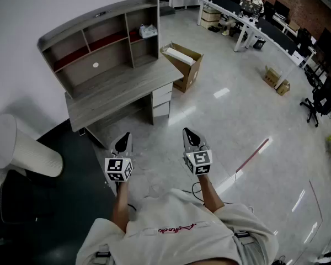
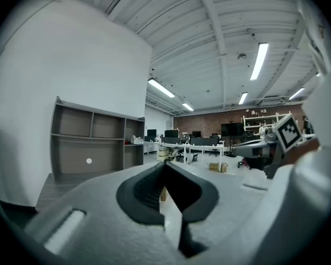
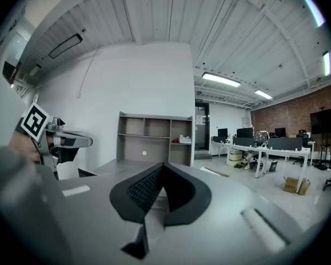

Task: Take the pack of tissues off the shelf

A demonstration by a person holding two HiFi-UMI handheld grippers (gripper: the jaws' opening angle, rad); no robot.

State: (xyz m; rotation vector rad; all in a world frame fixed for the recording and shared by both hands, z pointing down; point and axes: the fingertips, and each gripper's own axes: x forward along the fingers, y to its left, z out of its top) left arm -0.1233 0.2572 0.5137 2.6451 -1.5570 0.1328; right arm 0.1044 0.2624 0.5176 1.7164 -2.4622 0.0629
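Note:
The pack of tissues point(image 1: 148, 31) is a small white bundle in the upper right compartment of the grey shelf unit point(image 1: 99, 37), which stands on a wooden desk point(image 1: 118, 90). It also shows in the left gripper view as the tissues point(image 2: 135, 140) and in the right gripper view as the tissues point(image 3: 184, 140), far off in both. My left gripper point(image 1: 125, 137) and right gripper point(image 1: 187, 132) hang side by side well in front of the desk, both pointing roughly level toward it. The left gripper point(image 2: 165, 164) is shut and empty. So is the right gripper point(image 3: 164, 165).
An open cardboard box point(image 1: 182, 62) stands on the floor right of the desk, beside its white drawers point(image 1: 161, 98). A white ribbed cylinder point(image 1: 22, 148) lies at the left. Office desks point(image 1: 248, 21), small boxes point(image 1: 276, 79) and a chair point(image 1: 320, 101) fill the far right.

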